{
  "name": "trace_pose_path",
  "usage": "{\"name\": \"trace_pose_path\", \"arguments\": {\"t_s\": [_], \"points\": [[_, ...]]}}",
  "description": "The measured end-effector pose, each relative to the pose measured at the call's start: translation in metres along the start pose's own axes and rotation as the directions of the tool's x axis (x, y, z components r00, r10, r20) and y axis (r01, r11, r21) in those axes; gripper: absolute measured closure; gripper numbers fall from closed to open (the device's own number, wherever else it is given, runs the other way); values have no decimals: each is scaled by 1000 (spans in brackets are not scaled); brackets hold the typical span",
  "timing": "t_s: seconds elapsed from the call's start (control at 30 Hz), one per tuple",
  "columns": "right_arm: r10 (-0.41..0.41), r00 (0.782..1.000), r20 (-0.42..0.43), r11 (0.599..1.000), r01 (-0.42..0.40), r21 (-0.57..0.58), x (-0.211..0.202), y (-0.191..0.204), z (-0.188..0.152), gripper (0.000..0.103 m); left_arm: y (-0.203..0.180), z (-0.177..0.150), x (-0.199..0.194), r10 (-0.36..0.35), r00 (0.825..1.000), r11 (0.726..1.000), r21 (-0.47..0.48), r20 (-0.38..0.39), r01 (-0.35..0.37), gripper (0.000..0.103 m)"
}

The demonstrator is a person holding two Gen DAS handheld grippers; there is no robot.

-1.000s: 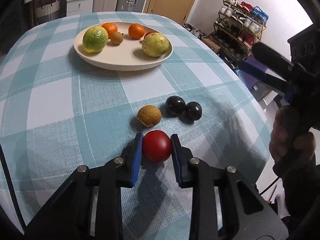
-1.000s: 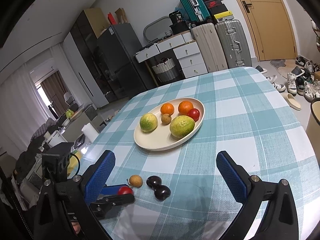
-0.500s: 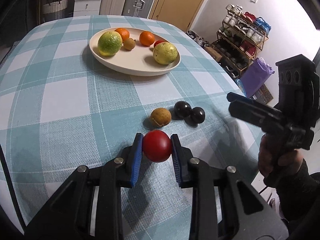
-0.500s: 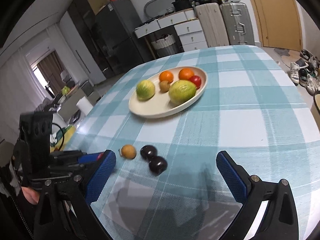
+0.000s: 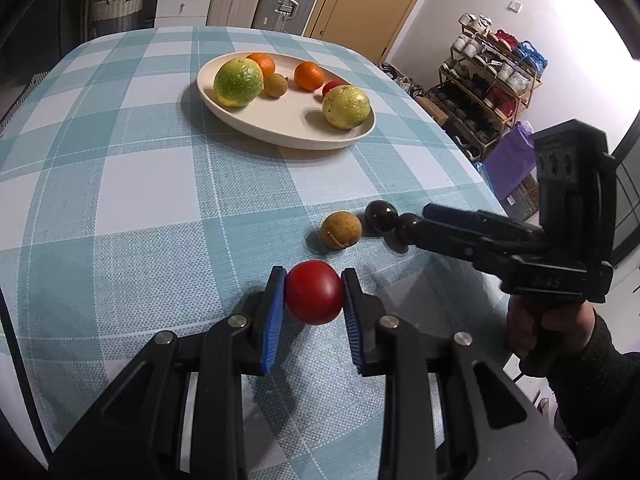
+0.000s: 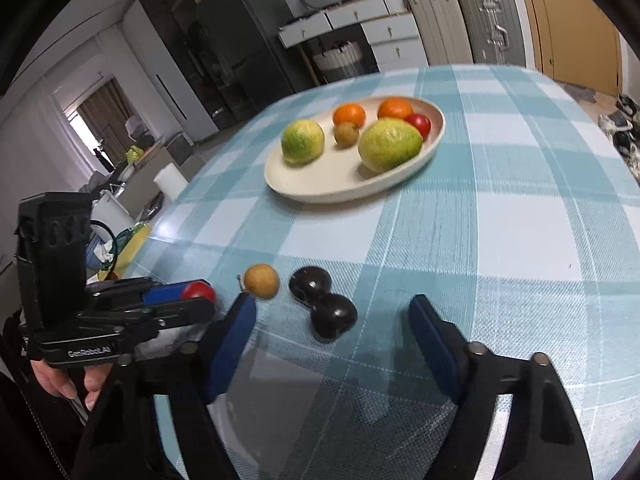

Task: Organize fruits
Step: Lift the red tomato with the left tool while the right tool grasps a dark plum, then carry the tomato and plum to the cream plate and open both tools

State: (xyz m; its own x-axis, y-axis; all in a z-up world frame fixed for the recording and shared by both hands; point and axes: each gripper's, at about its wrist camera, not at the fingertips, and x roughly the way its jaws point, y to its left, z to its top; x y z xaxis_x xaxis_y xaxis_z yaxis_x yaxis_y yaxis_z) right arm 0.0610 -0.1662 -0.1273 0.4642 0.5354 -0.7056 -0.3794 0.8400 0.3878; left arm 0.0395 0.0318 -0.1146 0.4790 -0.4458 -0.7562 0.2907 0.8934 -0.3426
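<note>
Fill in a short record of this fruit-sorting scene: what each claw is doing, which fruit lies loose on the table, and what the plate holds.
left claw: shut on red tomato
right claw: open, nearest the two dark plums
loose on tablecloth: brown longan, two dark plums
plate: two green-yellow citrus, two oranges, one small brown fruit, one small red fruit

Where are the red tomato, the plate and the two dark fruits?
red tomato (image 5: 314, 292): left wrist view, its front face.
plate (image 5: 280, 114): left wrist view, bare inner surface.
dark fruits (image 6: 334, 314): right wrist view, the nearer one's top.
</note>
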Motion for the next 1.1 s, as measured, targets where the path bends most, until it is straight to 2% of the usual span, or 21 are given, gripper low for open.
{"name": "trace_pose_path", "arguments": {"t_s": [0.03,0.07,0.17,0.2,0.23,0.27,0.5,0.73,1.1], "points": [[14,1000,-8,1000,-14,1,2,0,0,43,1,0,0,-1,1000,1000,-2,-2,1,78],[14,1000,-13,1000,-15,-7,3,2,0,47,1,0,0,1,1000,1000,-2,-3,-1,78],[-23,999,-22,999,22,-47,7,8,-1,58,3,0,1,3,1000,1000,-8,-8,-3,78],[-35,999,-24,998,34,-54,8,9,-1,68,3,0,1,4,1000,1000,-12,-10,-4,78],[-56,998,-24,997,54,-58,9,10,-1,74,4,0,1,1,1000,1000,-15,-10,-1,78],[-63,998,-21,997,62,-55,9,9,-1,75,4,1,1,-1,1000,1000,-15,-9,1,78],[-48,999,1,998,49,-42,1,5,-3,77,6,8,-7,10,1000,1000,-16,15,-10,78],[-44,992,116,997,50,-52,-25,9,5,77,10,24,-16,26,998,1000,-18,51,-25,78],[-41,980,196,996,55,-66,-37,14,36,77,7,71,-22,31,994,999,5,104,-31,78]]}}
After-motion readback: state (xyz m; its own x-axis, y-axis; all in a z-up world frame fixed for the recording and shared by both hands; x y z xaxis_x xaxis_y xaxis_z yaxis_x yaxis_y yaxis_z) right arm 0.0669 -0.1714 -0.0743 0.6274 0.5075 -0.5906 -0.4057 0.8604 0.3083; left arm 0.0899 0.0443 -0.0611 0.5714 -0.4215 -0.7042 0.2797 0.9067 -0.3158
